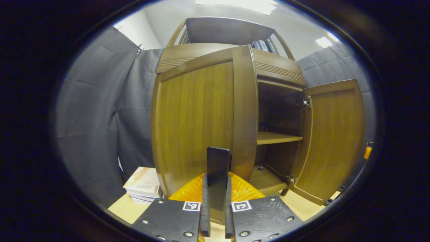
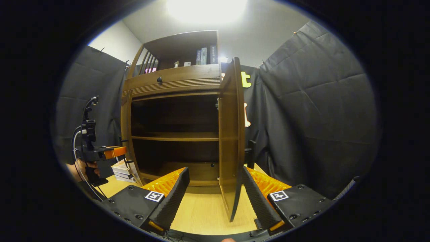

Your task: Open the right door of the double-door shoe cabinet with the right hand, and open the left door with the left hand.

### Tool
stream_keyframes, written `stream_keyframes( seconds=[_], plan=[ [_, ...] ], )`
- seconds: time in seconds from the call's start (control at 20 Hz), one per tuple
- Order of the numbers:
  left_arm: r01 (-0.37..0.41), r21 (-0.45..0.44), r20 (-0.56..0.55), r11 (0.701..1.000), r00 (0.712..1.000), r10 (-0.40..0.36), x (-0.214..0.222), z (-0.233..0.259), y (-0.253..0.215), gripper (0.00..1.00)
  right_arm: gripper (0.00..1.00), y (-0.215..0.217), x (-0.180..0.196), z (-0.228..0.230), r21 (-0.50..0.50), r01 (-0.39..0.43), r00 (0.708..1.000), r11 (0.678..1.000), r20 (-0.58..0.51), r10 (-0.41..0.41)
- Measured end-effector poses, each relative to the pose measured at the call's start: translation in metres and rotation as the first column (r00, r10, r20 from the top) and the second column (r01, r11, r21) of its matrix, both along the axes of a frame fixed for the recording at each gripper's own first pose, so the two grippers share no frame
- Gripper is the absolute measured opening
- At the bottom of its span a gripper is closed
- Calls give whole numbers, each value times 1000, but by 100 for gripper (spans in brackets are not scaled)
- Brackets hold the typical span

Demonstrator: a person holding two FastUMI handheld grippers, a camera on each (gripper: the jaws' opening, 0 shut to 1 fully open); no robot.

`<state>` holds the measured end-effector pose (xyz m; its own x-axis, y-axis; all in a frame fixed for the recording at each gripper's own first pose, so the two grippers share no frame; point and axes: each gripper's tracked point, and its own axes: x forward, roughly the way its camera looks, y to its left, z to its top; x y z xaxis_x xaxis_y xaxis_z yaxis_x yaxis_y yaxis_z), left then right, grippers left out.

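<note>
Brown wooden left door (image 1: 198,121) is swinging partly ajar, left gripper (image 1: 217,188) pinching its dark upright handle (image 1: 218,168); right gripper (image 2: 215,198) is standing spread (right door (image 2: 231,141) already wide). Pulling along the hinge arc seems best.

Ceiling lights (image 2: 206,8) glare white overhead, blown out in the right gripper view. The cabinet interior (image 2: 174,117) sits in deep shadow. Fisheye bending curves every straight edge.

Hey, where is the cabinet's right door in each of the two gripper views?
Left gripper view: the right door stands swung open at the right of the picture, its inner face showing.
Right gripper view: the right door stands edge-on at the centre, between the fingers of the open right gripper.
Shared landmark: the middle shelf.
</note>
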<state>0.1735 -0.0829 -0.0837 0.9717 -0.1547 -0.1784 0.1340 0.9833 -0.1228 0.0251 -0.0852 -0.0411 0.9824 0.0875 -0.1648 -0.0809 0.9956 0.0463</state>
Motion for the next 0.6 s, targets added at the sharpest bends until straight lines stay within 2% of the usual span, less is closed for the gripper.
stream_keyframes(
  seconds=[0.2, 0.25, 0.3, 0.35, 0.4, 0.5, 0.55, 0.6],
  plan=[
    [-13, -9, -7, 1000, 1000, 13, -18, 0, 20, 21, 98, 22, 5, 0, 0, -44, 999, 999, 5, 44],
    [-18, -13, -8, 1000, 1000, 18, -22, 0, 25, 21, 94, 26, 6, -1, -2, -52, 999, 999, 5, 52],
    [-21, -15, -10, 1000, 1000, 21, -25, 1, 30, 18, 98, 31, 8, -1, -2, -61, 998, 998, 4, 61],
    [-24, -17, -10, 1000, 1000, 24, -27, 1, 34, 20, 94, 37, 9, -2, 0, -71, 997, 997, 2, 71],
    [-26, -18, -12, 1000, 1000, 25, -30, 1, 38, 21, 98, 42, 10, -2, 3, -80, 997, 997, 2, 80],
    [-26, -21, -17, 999, 1000, 26, -34, 1, 45, 21, 98, 51, 11, -2, 8, -94, 996, 996, 4, 94],
    [-29, -21, -16, 999, 999, 29, -37, 2, 49, 21, 94, 55, 10, -2, 8, -100, 995, 995, 6, 100],
    [-34, -19, -18, 999, 999, 33, -39, 2, 53, 21, 98, 59, 10, -1, 7, -106, 994, 994, 6, 106]
  ],
)
